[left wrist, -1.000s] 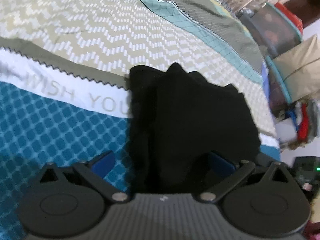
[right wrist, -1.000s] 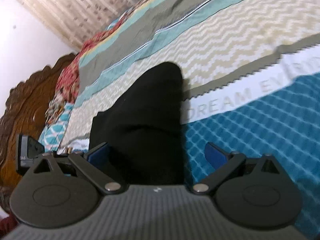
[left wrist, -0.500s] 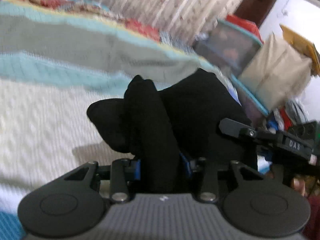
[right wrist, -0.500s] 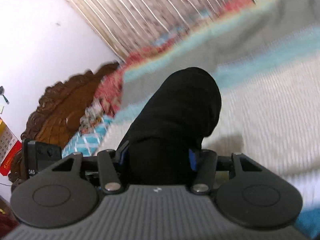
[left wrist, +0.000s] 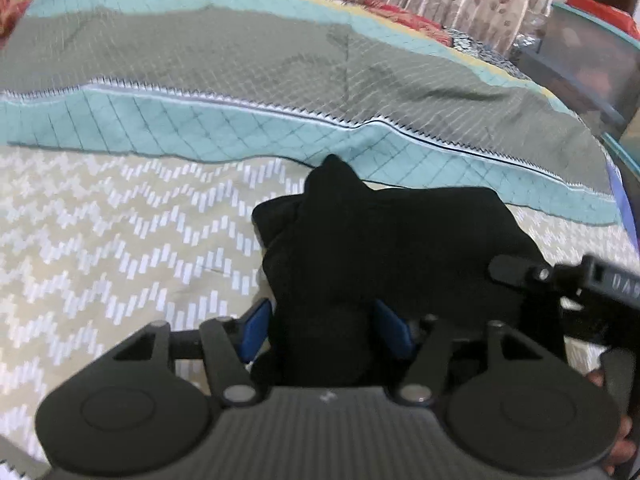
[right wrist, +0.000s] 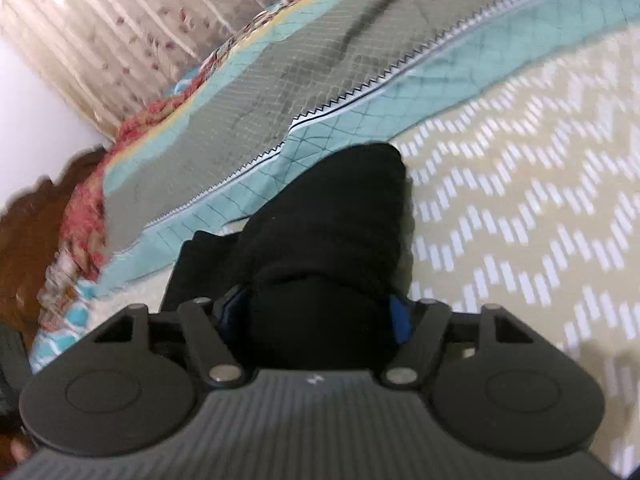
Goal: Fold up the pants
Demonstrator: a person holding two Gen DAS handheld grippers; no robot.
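The black pants [left wrist: 384, 240] lie bunched on the patterned bedspread [left wrist: 120, 240], over its beige chevron band. My left gripper [left wrist: 326, 330] is shut on one thick fold of the pants, its blue pads pressing the cloth from both sides. My right gripper [right wrist: 316, 316] is shut on another bundle of the same black pants [right wrist: 332, 220], which hangs forward over the bedspread [right wrist: 520, 220]. The right gripper's body also shows at the right edge of the left wrist view [left wrist: 580, 284]. The fingertips are hidden in the cloth.
Beyond the chevron band run teal and grey quilted bands [left wrist: 240, 80]. A curtain [right wrist: 100, 20] hangs behind the bed. A carved wooden headboard [right wrist: 36, 216] is at the left of the right wrist view. Storage boxes [left wrist: 580, 52] stand off the bed's right side.
Both grippers closed on the pants, lifted them and carried them away from the blue band toward the far side of the bed. The cloth now hangs low over the chevron band.
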